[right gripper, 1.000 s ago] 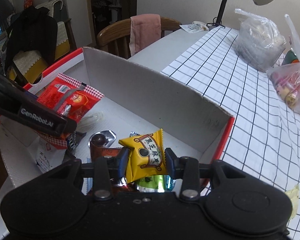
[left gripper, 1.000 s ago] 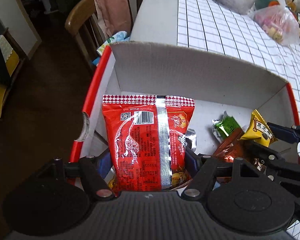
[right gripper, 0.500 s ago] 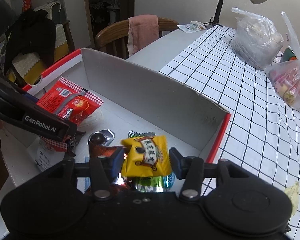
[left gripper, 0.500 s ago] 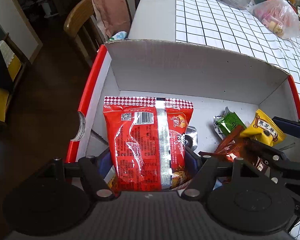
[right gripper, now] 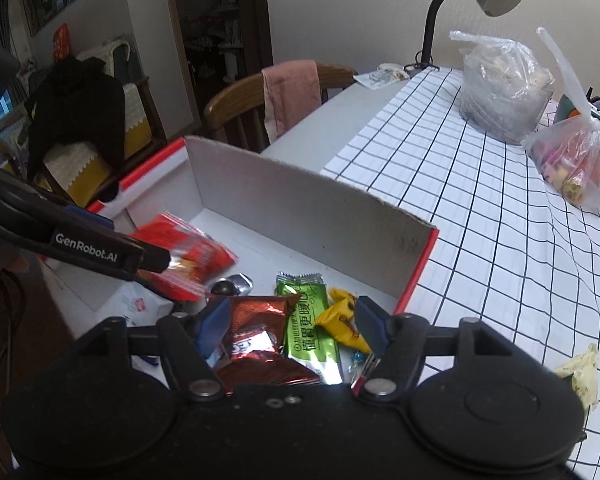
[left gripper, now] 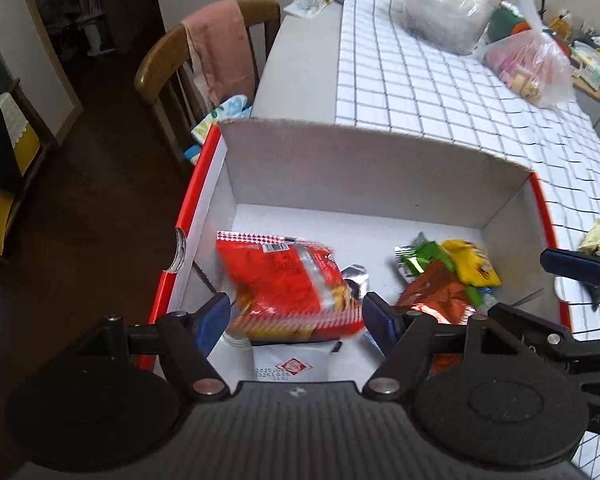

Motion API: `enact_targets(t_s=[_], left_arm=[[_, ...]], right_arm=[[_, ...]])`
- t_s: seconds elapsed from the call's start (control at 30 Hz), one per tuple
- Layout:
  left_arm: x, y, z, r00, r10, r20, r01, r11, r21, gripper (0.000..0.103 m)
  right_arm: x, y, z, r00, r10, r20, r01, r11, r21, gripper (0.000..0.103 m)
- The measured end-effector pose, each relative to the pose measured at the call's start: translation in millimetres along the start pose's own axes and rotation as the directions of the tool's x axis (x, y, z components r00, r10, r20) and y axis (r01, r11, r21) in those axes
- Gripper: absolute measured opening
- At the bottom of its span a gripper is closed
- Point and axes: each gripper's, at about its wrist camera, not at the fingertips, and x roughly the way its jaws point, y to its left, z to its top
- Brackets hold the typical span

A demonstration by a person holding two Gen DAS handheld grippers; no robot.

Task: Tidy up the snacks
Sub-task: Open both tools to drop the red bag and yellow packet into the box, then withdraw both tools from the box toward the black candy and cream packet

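Snacks, among them the red packet (left gripper: 288,280) and yellow packet (right gripper: 342,320), are gathered in the box (left gripper: 372,168). Right gripper (right gripper: 292,322) fingers have just been opened, nothing gripped; left gripper (left gripper: 296,316) fingers are spread, packet released. Little seems left.

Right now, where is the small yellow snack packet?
In the right wrist view, the yellow packet lies in the box, right of the green packet.

The left gripper (left gripper: 296,316) holds its jaws apart above a blurred red snack packet (left gripper: 288,284) in the cardboard box (left gripper: 364,168).
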Motion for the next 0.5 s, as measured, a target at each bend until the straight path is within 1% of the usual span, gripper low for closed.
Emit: enact_targets(t_s=[0.23,0.3,0.4,0.5], left_arm=[[-25,-11,-6,0.997,-0.029,0.074,0.028,1.0,0.007,0.073],[-33,-15,-8,0.994,-0.04,0.097,0.039,0.999,0.017,0.073],[-45,-25,-12,0.99,-0.06,0.131,0.056,0.998,0.034,0.076],[-55,-37,-16,0.983,-0.079,0.163,0.07,0.996,0.057,0.077]], right_arm=[[-27,-4,-2,0.998,0.022,0.052,-0.024,0.999,0.028,0.079],[-36,-7,-3,0.997,0.03,0.068,-0.033,0.999,0.038,0.081],[-48,-10,-5,0.995,0.041,0.091,-0.046,0.998,0.053,0.085],[-60,-15,-9,0.992,0.047,0.113,-0.055,0.996,0.065,0.089]])
